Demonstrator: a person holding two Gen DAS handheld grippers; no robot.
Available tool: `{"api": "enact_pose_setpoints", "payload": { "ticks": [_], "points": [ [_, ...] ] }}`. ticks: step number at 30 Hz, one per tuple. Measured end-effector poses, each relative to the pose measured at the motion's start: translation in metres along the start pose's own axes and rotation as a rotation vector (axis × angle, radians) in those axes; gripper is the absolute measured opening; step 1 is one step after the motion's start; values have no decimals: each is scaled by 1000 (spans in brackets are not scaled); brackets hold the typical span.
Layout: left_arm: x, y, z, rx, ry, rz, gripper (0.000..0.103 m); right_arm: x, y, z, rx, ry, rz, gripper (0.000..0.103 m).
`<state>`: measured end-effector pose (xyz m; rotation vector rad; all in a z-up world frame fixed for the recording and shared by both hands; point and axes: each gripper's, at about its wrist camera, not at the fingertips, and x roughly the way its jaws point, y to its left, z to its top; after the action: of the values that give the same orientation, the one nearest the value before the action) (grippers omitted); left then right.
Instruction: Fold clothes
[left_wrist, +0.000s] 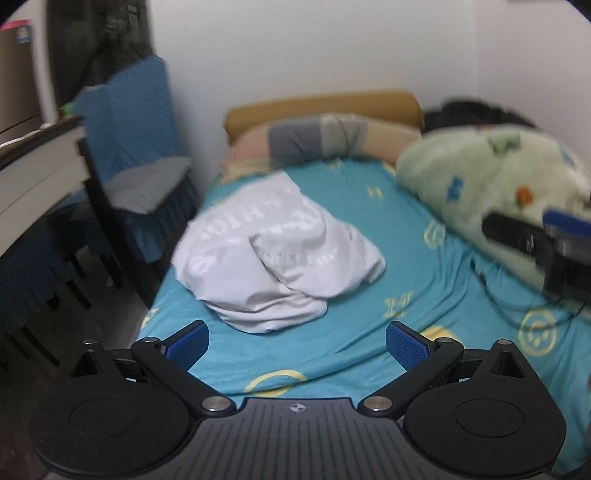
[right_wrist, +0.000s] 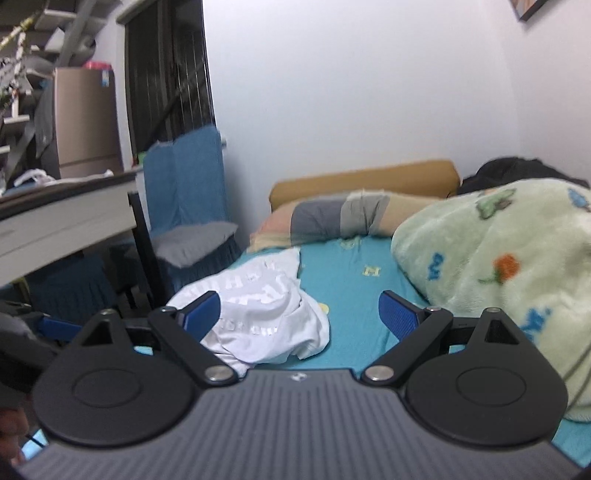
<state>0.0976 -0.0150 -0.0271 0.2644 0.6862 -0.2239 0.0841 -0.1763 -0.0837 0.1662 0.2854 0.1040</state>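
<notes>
A crumpled white T-shirt (left_wrist: 273, 254) with faint lettering lies in a heap on the teal bedsheet (left_wrist: 388, 229), near the bed's left edge. My left gripper (left_wrist: 295, 345) is open and empty, hovering just in front of the shirt. My right gripper (right_wrist: 297, 314) is open and empty, above the near part of the bed; the shirt (right_wrist: 258, 314) lies just ahead and left of its middle. The right gripper also shows at the right edge of the left wrist view (left_wrist: 546, 236).
A pale green fleece blanket (right_wrist: 498, 266) is piled on the right side of the bed. Pillows (right_wrist: 343, 218) and a tan headboard (right_wrist: 369, 177) are at the far end. A blue-covered chair (right_wrist: 188, 206) and a desk (right_wrist: 55, 218) stand left of the bed.
</notes>
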Motion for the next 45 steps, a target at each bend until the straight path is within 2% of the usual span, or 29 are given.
{"api": "enact_pose_setpoints", "payload": {
  "ticks": [2, 4, 7, 10, 15, 17, 18, 20, 21, 22, 23, 24, 27, 29, 31, 36, 41, 43, 45],
  "points": [
    [27, 5, 4, 39, 38, -6, 100, 28, -5, 4, 22, 49, 18, 94],
    [55, 13, 5, 33, 80, -21, 97, 62, -15, 0, 45, 119, 40, 94],
    [94, 23, 0, 6, 117, -88, 94, 121, -27, -21, 88, 261, 44, 94],
    [129, 20, -8, 40, 129, -135, 87, 173, -38, -48, 167, 367, 54, 93],
    [164, 13, -18, 138, 86, -120, 84, 217, -36, -70, 231, 349, 129, 93],
    [174, 11, -19, 159, 71, -117, 83, 233, -35, -73, 237, 348, 116, 92],
    [179, 10, -20, 166, 64, -118, 81, 236, -34, -73, 229, 333, 105, 78],
    [188, 9, -20, 183, 45, -111, 78, 241, -33, -74, 213, 314, 95, 65],
    [190, 8, -18, 195, 25, -97, 65, 243, -34, -73, 212, 310, 97, 53],
    [191, 8, -16, 204, 11, -81, 59, 244, -35, -72, 211, 305, 98, 46],
    [191, 10, -13, 207, 1, -69, 46, 244, -36, -71, 209, 300, 87, 33],
    [191, 14, -10, 198, -13, -59, 28, 243, -38, -69, 208, 289, 79, 22],
    [184, 29, 0, 142, -54, -29, 15, 236, -43, -57, 223, 231, 61, 17],
    [174, 36, 9, 113, -78, -1, 14, 226, -47, -46, 241, 181, 53, 17],
    [153, 48, 16, 66, -111, -6, 13, 212, -50, -32, 260, 128, 45, 16],
    [78, 77, 30, -47, -221, -32, 11, 156, -53, 11, 290, -16, 51, 15],
    [-12, 104, 27, -132, -353, -147, 10, 78, -56, 44, 339, -122, 57, 15],
    [-42, 115, 22, -154, -394, -211, 10, 46, -58, 50, 351, -120, 60, 15],
    [-63, 124, 14, -174, -404, -268, 10, 50, -63, 42, 361, -65, 47, 15]
  ]
}}
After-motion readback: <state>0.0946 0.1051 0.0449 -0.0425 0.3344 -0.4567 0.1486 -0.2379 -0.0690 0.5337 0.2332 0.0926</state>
